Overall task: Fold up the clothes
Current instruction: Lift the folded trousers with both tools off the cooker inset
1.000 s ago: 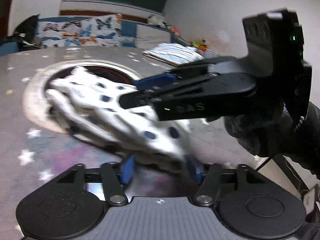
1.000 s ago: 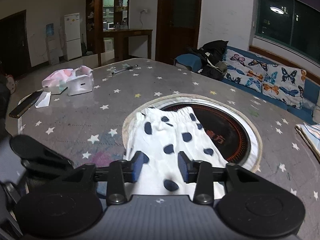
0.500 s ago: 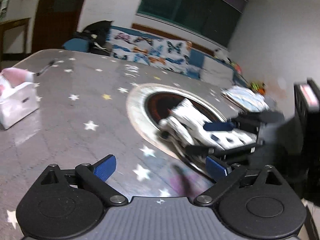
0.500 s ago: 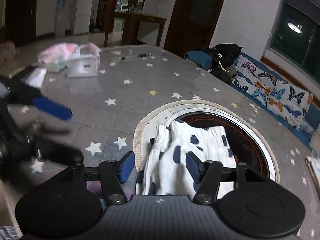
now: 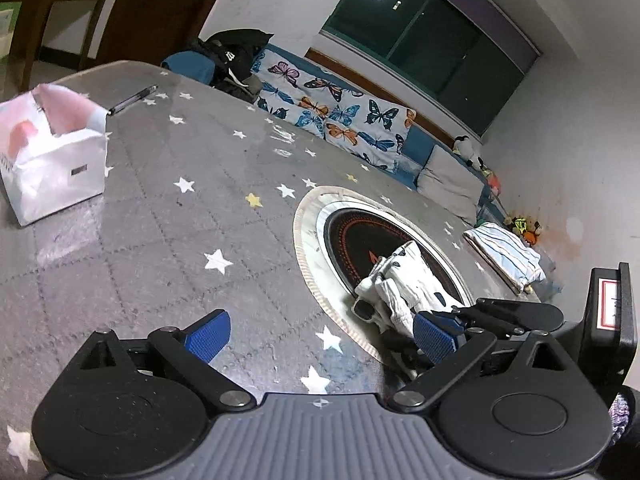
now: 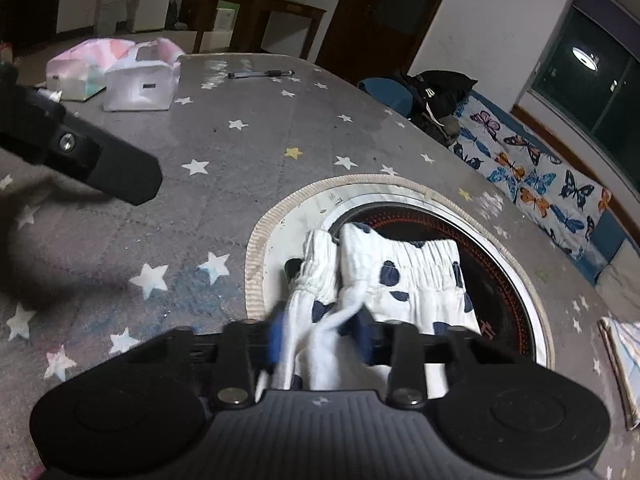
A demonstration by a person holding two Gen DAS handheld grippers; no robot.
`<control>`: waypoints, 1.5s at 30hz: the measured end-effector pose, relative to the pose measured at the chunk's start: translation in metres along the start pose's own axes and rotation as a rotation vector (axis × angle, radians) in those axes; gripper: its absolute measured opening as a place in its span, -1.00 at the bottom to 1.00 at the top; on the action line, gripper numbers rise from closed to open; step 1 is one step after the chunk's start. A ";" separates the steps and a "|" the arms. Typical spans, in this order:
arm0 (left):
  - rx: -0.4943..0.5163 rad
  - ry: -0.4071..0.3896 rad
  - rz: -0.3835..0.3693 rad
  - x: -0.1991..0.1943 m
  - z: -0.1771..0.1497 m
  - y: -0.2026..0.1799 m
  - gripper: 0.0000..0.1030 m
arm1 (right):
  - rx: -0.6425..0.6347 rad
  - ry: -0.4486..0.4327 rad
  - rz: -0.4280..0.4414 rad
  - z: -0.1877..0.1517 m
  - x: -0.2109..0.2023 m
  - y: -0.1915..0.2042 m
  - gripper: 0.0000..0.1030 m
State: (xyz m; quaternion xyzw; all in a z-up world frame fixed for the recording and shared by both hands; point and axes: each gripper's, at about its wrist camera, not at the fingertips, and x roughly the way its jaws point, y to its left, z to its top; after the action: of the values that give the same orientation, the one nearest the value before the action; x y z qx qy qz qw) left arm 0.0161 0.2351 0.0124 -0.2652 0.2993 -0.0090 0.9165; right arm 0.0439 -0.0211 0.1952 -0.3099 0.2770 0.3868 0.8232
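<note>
White shorts with dark blue spots [image 6: 396,276] lie bunched on the round inset hob [image 6: 516,304] of the grey star-patterned table. My right gripper [image 6: 322,338] is shut on the near edge of the shorts, cloth pinched between its blue pads. In the left wrist view the shorts [image 5: 404,284] lie at the right with the right gripper's fingers [image 5: 516,316] on them. My left gripper [image 5: 320,338] is open and empty, above the table left of the shorts. Its finger [image 6: 100,164] shows at the left of the right wrist view.
A white tissue box [image 5: 52,164] and a pen [image 5: 132,98] lie at the table's far left. A folded striped cloth [image 5: 506,250] lies at the table's right edge. A sofa with butterfly cushions [image 5: 332,112] and a dark bag [image 5: 232,56] stand behind.
My left gripper let go of the shorts, opened and swung away to the left. My right gripper closed on the near edge of the shorts, which bunched up.
</note>
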 end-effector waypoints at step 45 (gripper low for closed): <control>-0.382 0.178 -0.307 0.024 -0.036 0.011 -0.01 | 0.002 -0.172 0.390 -0.055 -0.105 0.021 -0.78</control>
State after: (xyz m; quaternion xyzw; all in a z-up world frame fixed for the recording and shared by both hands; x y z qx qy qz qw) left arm 0.0141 0.2227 -0.0306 -0.4738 0.3313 -0.1149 0.8078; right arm -0.0423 -0.0994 0.2267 -0.2153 0.2609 0.5636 0.7536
